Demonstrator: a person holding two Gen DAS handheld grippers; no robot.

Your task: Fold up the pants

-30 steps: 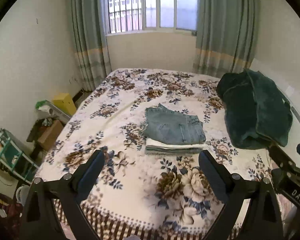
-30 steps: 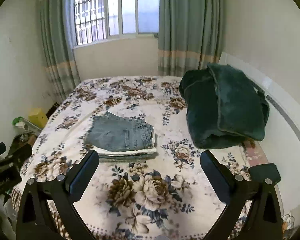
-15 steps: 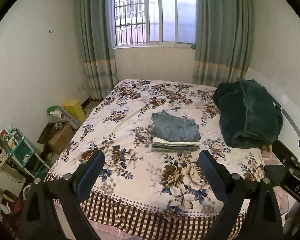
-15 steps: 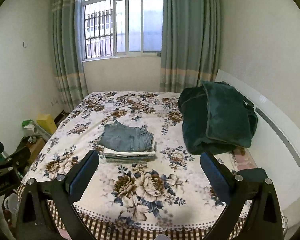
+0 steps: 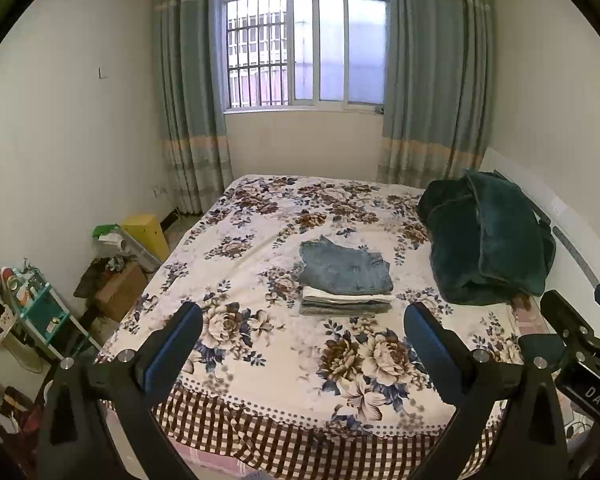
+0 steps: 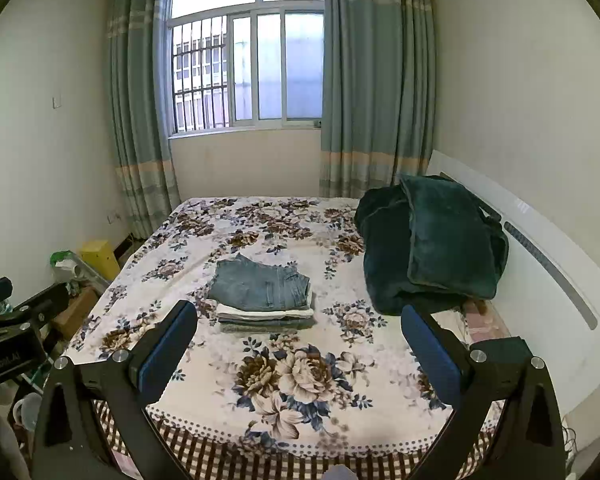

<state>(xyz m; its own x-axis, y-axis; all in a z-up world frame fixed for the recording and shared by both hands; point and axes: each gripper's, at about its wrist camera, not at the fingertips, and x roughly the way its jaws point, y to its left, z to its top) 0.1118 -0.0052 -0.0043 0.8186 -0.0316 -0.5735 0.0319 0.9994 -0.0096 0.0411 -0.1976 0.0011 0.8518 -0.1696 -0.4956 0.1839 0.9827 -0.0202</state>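
Folded blue jeans [image 5: 345, 271] lie on top of a small stack of folded pants in the middle of the floral bed [image 5: 284, 364]; they also show in the right wrist view [image 6: 262, 289]. My left gripper [image 5: 303, 344] is open and empty, held back from the bed's near edge, well short of the stack. My right gripper [image 6: 299, 342] is open and empty too, at a similar distance. The right gripper's body shows at the right edge of the left wrist view [image 5: 580, 356].
A dark green blanket [image 5: 486, 240] is heaped on the bed's right side by the white headboard [image 6: 548, 276]. Boxes, a yellow bin [image 5: 146, 234] and a cluttered shelf [image 5: 36, 308] stand on the floor at the left. A curtained window is at the back.
Both grippers have pulled back and up from the bed. The stack now looks smaller and farther away, and the bed's checked front edge is in view. The pants have not moved.
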